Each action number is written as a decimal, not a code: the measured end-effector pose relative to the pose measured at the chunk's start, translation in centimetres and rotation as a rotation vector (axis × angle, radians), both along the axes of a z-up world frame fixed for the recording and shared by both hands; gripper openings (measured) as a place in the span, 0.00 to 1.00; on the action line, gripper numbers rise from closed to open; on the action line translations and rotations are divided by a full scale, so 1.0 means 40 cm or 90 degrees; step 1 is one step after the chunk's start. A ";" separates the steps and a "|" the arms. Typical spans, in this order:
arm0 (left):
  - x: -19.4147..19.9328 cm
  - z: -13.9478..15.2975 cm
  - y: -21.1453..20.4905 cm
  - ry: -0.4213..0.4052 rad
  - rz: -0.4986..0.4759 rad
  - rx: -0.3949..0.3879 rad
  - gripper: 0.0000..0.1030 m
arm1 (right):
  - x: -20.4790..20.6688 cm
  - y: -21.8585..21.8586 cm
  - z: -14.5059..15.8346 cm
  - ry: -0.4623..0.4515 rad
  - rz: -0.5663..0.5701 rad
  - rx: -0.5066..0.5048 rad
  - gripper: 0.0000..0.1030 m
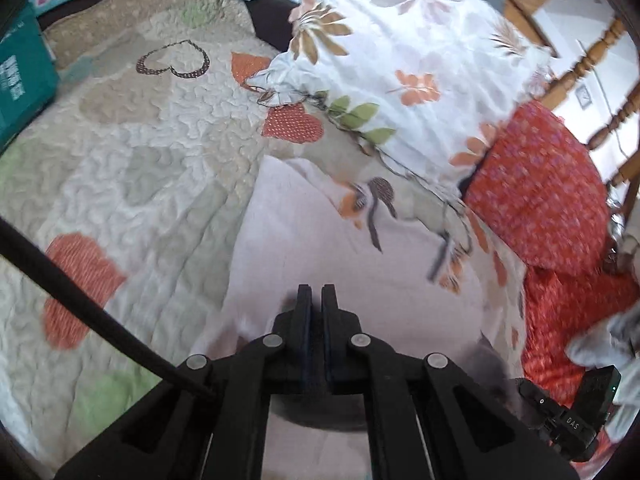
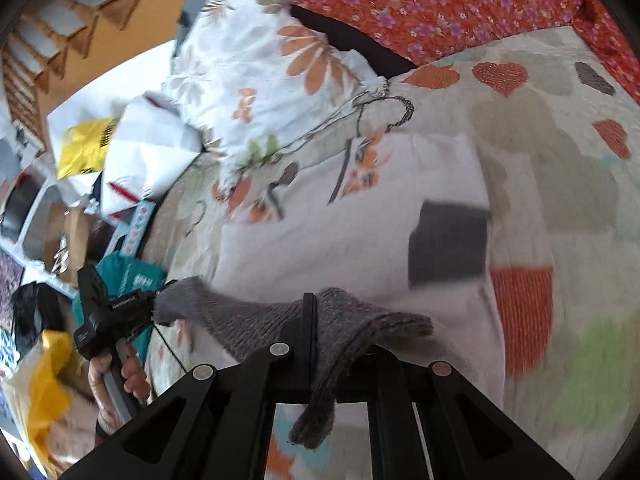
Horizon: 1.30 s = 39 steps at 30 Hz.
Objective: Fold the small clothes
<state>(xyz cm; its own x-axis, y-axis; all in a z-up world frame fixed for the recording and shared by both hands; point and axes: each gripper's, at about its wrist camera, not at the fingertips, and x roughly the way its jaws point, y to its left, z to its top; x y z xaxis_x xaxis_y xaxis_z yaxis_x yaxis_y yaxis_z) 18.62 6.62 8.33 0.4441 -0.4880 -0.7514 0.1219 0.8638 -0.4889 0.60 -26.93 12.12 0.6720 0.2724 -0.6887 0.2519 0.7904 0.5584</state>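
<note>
My right gripper [image 2: 310, 312] is pinched tight on a grey woolly thing [image 2: 256, 324]. It looks like a small knitted piece, maybe a sock. The wool goes right between the two fingers. Some of it hangs down over the front of the gripper.

My left gripper [image 1: 316, 300] is squeezed shut too. In its own view I see no wool between its fingers. From the right view, the far end of the grey piece reaches the tip of that gripper. So it may have that end, but I can't tell for sure.

I think I am holding the piece from two sides so it stretches out flat and long. That makes it easy to lay down straight and fold in half.

The grey piece is up in the air, above a pale cloth [image 1: 300, 240] that lies on the heart quilt [image 1: 140, 168]. It is not touching the bed.

Both grippers point down at a slant toward the bed. The left one is off to the side in the right view, with a hand [image 2: 120, 372] wrapped around its handle. The two grippers are near each other, with the wool running between them.
</note>
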 end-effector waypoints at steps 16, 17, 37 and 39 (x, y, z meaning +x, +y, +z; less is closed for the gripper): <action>0.110 -0.045 -0.077 -0.008 -0.047 0.065 0.26 | 0.213 -0.251 -0.210 0.000 -0.098 0.215 0.33; 0.101 -0.044 -0.089 -0.012 -0.065 0.076 0.33 | 0.208 -0.257 -0.206 -0.013 -0.105 0.231 0.42; 0.046 -0.082 -0.153 -0.023 -0.174 0.272 0.07 | 0.216 -0.129 -0.084 0.022 -0.043 -0.125 0.56; 0.064 -0.030 -0.144 -0.074 -0.132 0.273 0.07 | 0.209 -0.136 -0.082 0.018 -0.051 -0.123 0.56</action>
